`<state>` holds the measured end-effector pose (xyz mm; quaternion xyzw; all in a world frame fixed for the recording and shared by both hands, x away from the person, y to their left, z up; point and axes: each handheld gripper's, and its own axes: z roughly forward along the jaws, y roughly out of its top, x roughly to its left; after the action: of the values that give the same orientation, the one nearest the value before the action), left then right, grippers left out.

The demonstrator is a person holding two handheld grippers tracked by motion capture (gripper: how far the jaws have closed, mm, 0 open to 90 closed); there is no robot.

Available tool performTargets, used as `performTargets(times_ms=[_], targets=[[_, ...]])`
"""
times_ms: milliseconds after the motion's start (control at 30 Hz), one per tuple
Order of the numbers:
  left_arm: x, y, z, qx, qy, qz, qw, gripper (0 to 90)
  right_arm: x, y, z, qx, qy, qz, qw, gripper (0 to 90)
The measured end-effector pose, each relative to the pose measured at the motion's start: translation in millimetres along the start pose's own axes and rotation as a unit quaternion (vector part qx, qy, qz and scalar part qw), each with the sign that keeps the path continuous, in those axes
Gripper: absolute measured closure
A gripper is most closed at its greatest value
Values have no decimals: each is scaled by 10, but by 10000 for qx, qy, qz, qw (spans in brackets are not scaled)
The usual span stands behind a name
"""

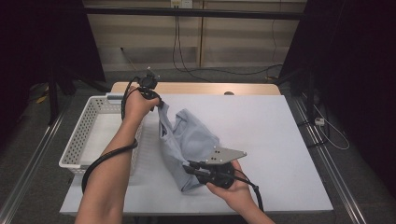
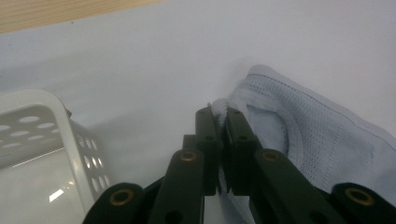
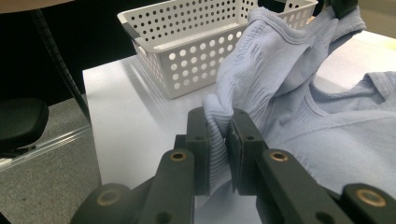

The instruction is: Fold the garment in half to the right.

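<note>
A pale blue knit garment (image 1: 187, 140) lies bunched on the white table (image 1: 261, 126) and is lifted at two points. My left gripper (image 1: 159, 103) is raised at the garment's far end, beside the basket, and is shut on a fold of its edge (image 2: 219, 108). My right gripper (image 1: 189, 166) holds the near end low over the table, its jaws shut on a thick fold of the garment (image 3: 215, 116). In the right gripper view the cloth (image 3: 280, 65) stretches up to the left gripper (image 3: 343, 7) at the top right.
A white perforated basket (image 1: 79, 140) stands at the table's left edge, close to the left forearm; its wall (image 2: 70, 135) shows beside the left jaws and its side (image 3: 187, 51) faces the right gripper. A wooden strip (image 1: 201, 87) runs along the table's far edge. Cables lie on the floor beyond.
</note>
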<state>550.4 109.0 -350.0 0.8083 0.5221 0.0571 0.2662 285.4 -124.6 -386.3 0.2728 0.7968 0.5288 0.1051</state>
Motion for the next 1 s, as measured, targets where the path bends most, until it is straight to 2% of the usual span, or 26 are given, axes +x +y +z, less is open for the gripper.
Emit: performTargets(times_ms=[533, 1000], targets=[[-30, 30, 11, -20, -16, 62, 10000, 852, -54, 18, -70, 60, -133, -8, 9999, 806], [-62, 39, 0, -55, -24, 66, 10000, 852, -55, 11, -74, 66, -113, -10, 9999, 807]])
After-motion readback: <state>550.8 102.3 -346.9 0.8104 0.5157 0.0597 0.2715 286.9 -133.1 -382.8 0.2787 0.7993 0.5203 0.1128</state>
